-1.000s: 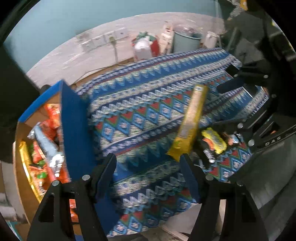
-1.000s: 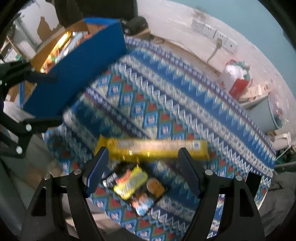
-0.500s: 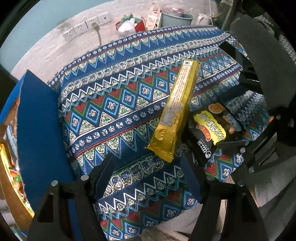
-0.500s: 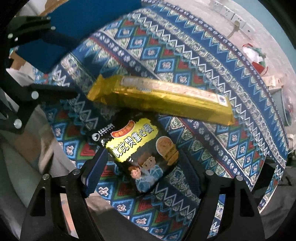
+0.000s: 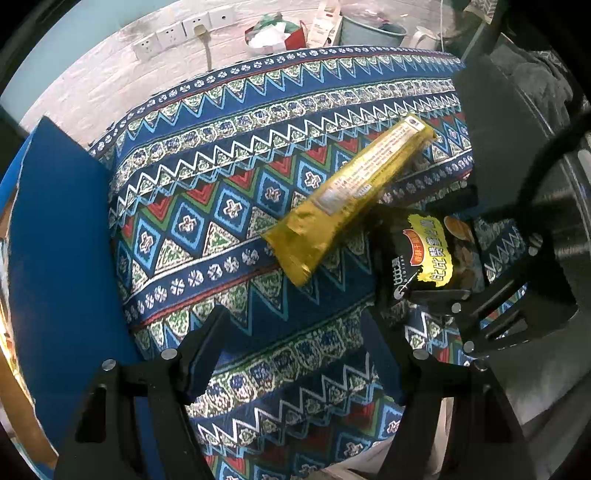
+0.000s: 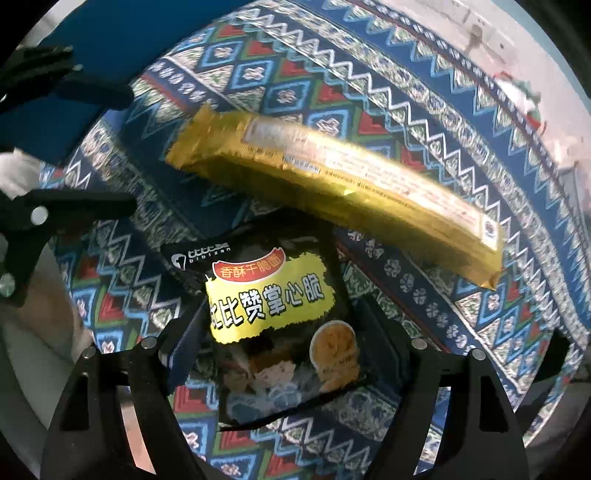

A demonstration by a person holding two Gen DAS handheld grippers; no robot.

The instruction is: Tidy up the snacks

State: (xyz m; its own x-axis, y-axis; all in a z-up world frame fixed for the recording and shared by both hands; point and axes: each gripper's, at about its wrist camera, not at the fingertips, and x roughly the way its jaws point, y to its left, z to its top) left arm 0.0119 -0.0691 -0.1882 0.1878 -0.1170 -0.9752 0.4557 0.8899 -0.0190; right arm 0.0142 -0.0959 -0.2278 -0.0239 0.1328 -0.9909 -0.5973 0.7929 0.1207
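A long gold snack packet (image 5: pixel 347 195) lies slantwise on the patterned blue cloth (image 5: pixel 207 177). Beside its near end lies a black snack bag with a yellow label (image 6: pixel 269 299). My right gripper (image 6: pixel 284 317) points straight down over that bag, open, with a finger on either side of it. My left gripper (image 5: pixel 293 321) is open over bare cloth, just short of the gold packet's near end, with nothing between its fingers. A blue box (image 5: pixel 62 258) stands at the left; its contents are almost out of view.
The cloth-covered table ends just below both grippers, with pale floor past its edge. Behind the table are wall sockets (image 5: pixel 184 27), a red and white bag (image 5: pixel 273 31) and a grey-green bucket (image 5: pixel 373 31). A dark chair (image 5: pixel 480 122) stands at the right.
Both grippers have come down closer to the cloth. The black bag now lies between the right gripper's fingers. In the left wrist view the blue box has slid toward the left edge.
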